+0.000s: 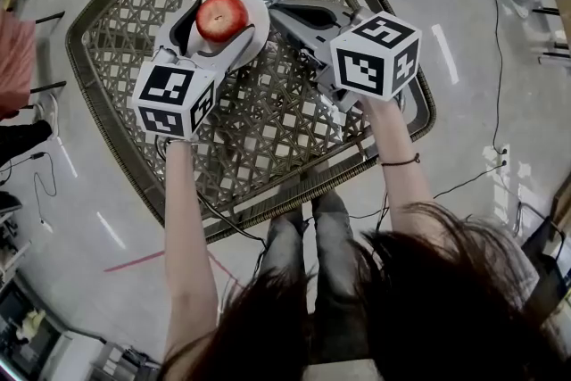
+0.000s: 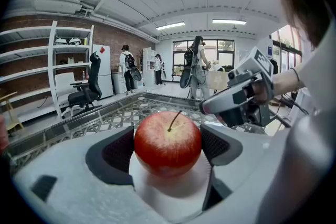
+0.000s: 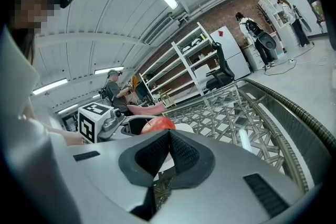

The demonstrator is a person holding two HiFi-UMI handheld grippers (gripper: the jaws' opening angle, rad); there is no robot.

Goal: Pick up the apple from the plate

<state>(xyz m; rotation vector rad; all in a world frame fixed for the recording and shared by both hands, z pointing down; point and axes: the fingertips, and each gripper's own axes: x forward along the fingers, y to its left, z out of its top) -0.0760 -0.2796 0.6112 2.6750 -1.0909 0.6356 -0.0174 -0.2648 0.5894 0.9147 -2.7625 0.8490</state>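
A red apple (image 1: 221, 17) (image 2: 168, 141) stands stem up on a small white plate (image 1: 260, 10) (image 2: 173, 194) at the far side of the lattice table (image 1: 268, 125). My left gripper (image 1: 219, 29) (image 2: 168, 148) reaches in from the near left. Its two dark pads (image 2: 116, 152) press the apple's left and right sides, and the fruit's underside still meets the plate. My right gripper (image 1: 282, 13) (image 3: 169, 138) lies just right of the plate, jaws shut with nothing between them. In the right gripper view the apple (image 3: 157, 124) peeks over those jaws.
The table's raised woven rim (image 1: 403, 58) runs round its edge. Beyond the table are an office chair (image 2: 86, 92), white shelves (image 2: 37, 76) and people (image 2: 195, 65) standing near the windows. Cables (image 1: 473, 174) trail over the floor to the right.
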